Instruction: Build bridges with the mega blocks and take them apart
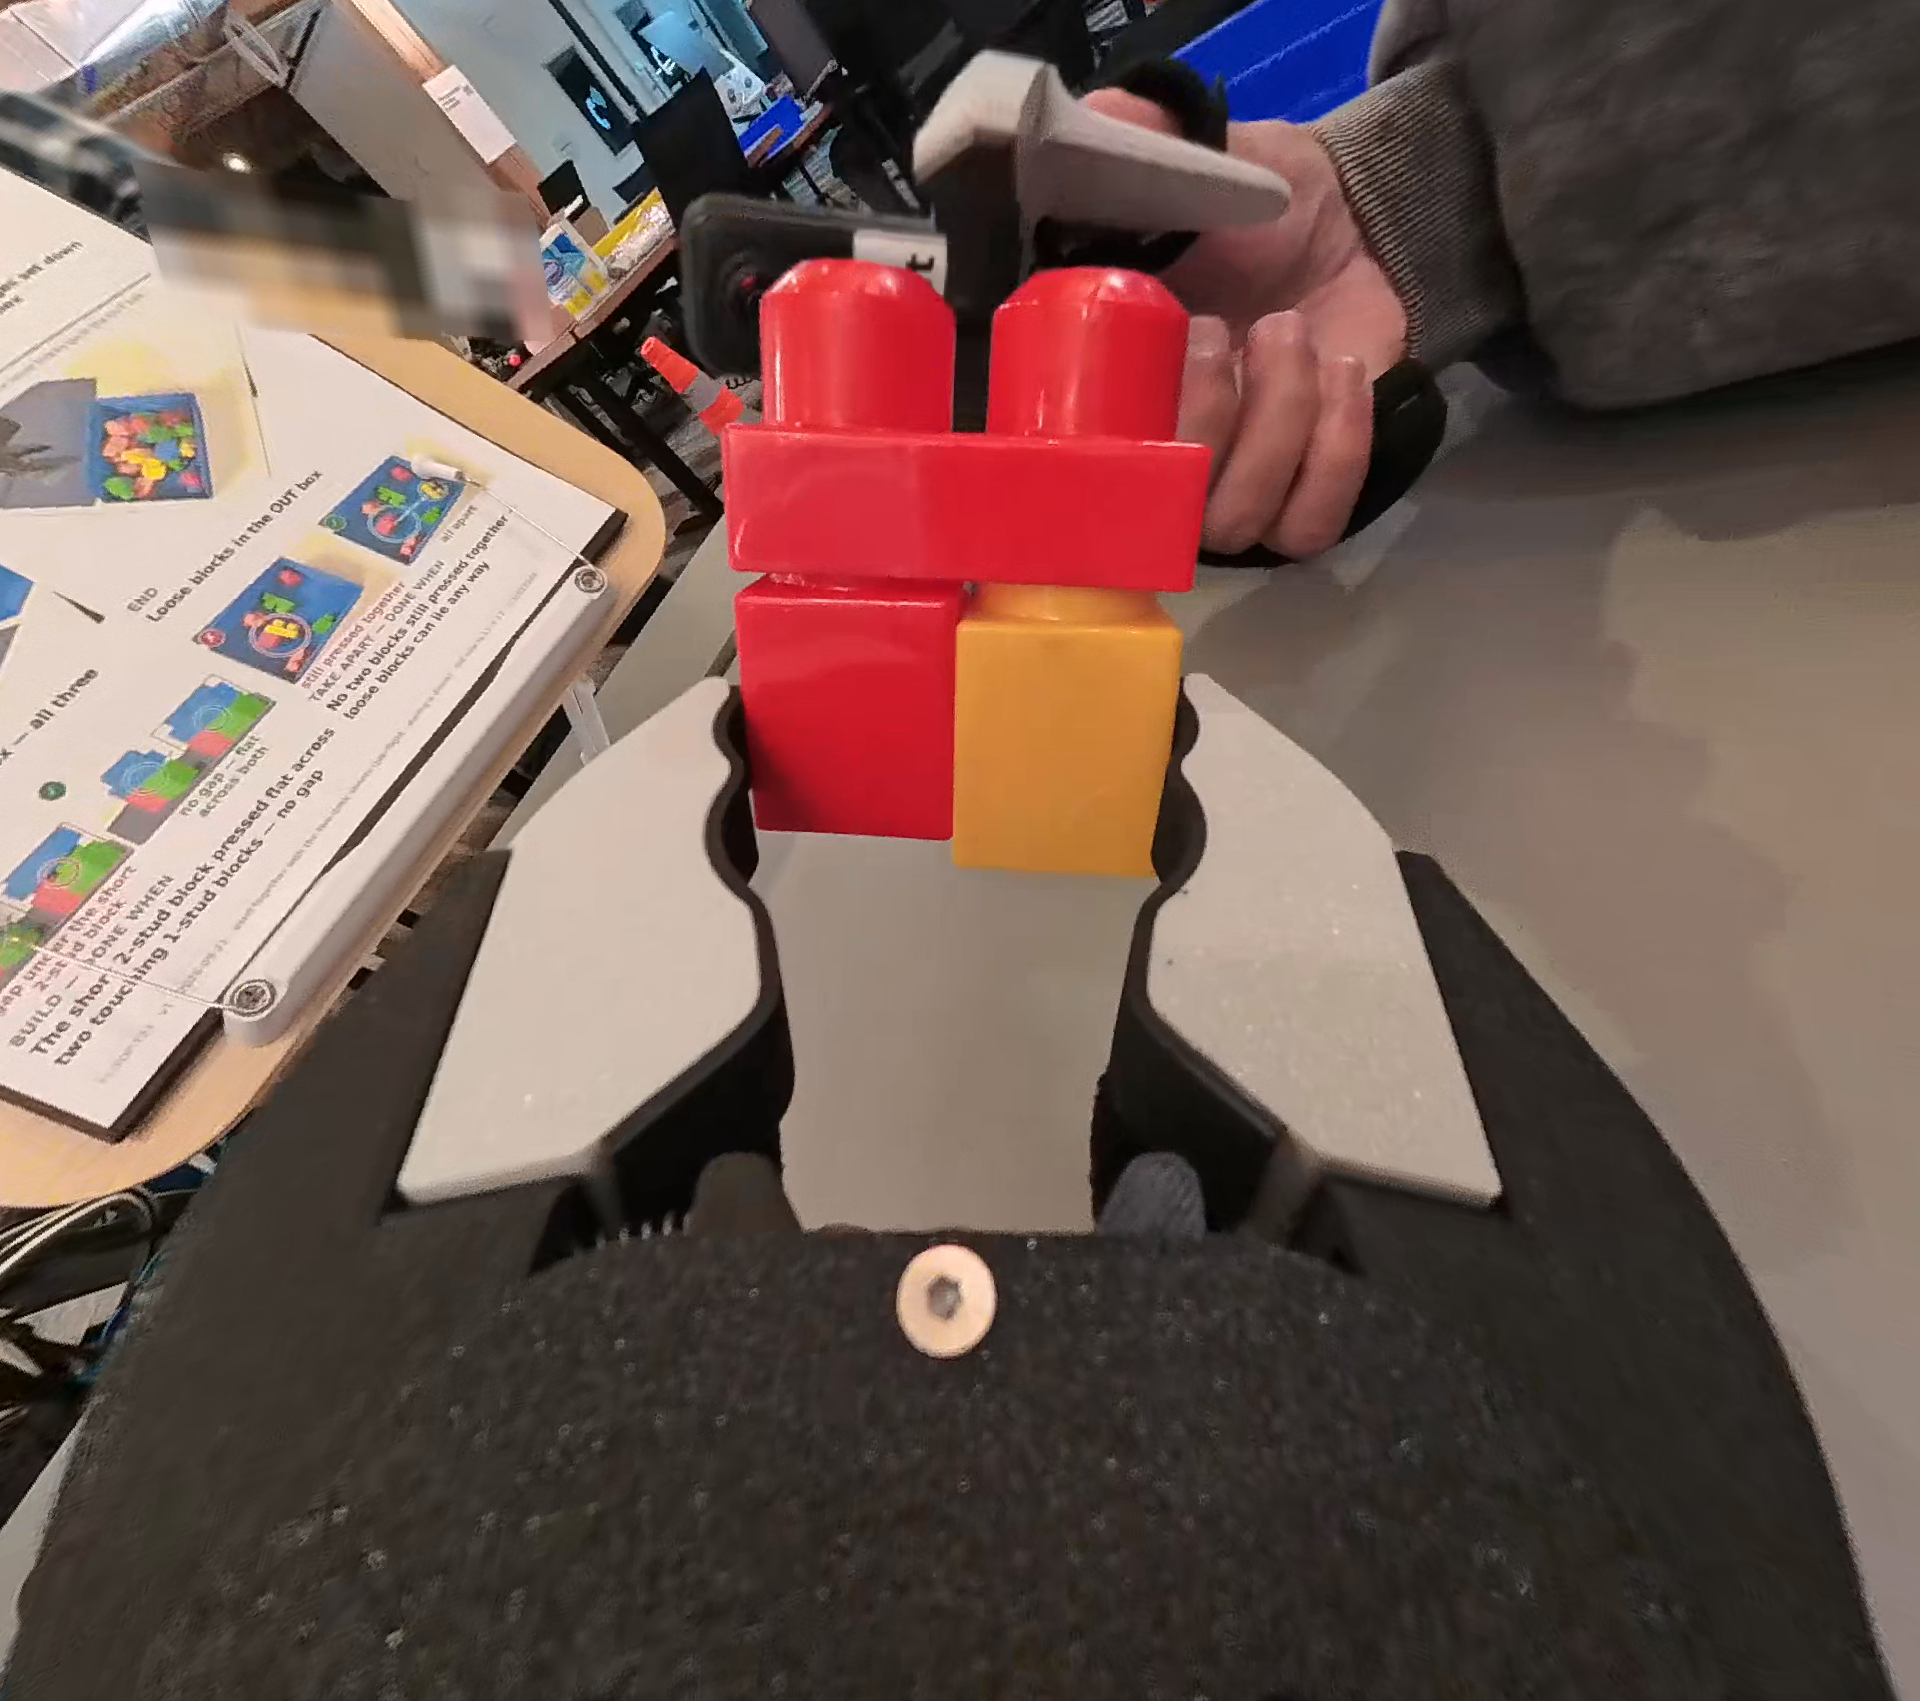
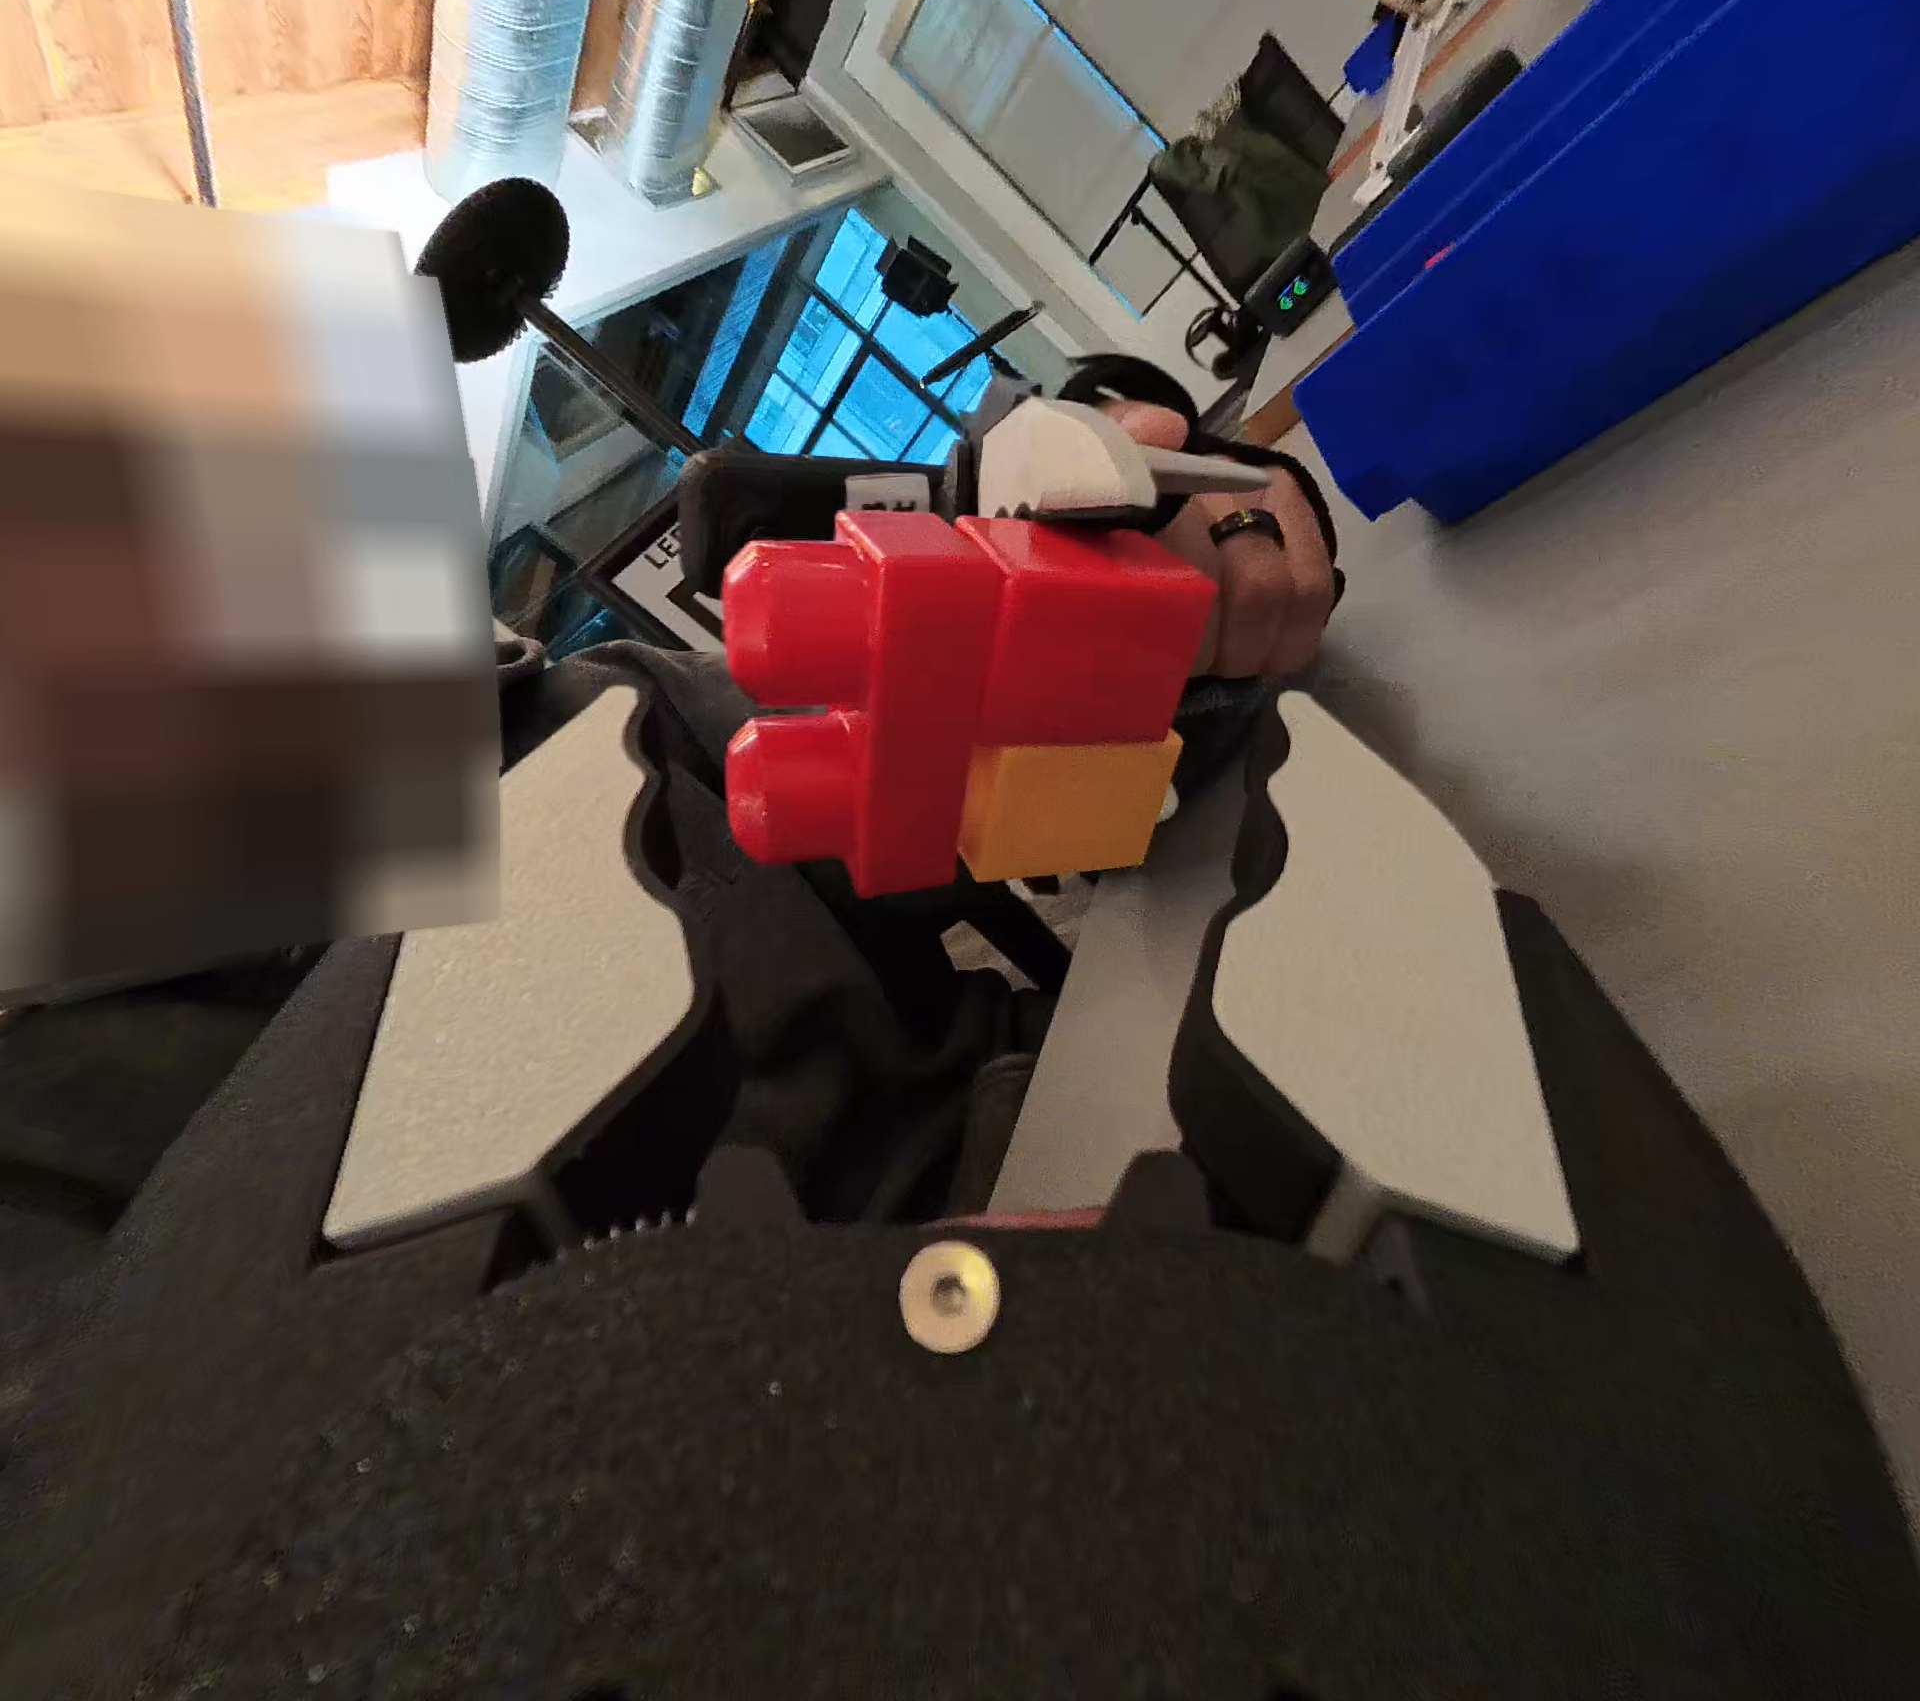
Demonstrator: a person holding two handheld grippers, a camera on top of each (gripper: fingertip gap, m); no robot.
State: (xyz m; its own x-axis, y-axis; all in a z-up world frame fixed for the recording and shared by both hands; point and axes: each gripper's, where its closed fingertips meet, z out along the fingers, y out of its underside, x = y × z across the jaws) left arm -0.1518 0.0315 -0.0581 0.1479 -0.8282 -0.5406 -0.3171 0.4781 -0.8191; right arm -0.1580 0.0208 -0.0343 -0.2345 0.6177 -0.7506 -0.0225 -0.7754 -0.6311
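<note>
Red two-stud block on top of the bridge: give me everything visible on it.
The red two-stud block is glossy moulded plastic: a flat rectangular base with two round-topped studs, both bare. It lies across a red one-stud block and a yellow one-stud block that stand side by side, touching. A sliver of the yellow block's stud shows beneath it, so it may not be fully seated there. The left gripper clamps the two lower blocks, not this one. In the right wrist view, the right gripper is open, not touching it.

Both wrist cameras are looking close-up along their fingers from opposite sides, sharing the block bridge [image 1: 961, 581] at twelve o'clock; the right view is rolled sideways.
</note>
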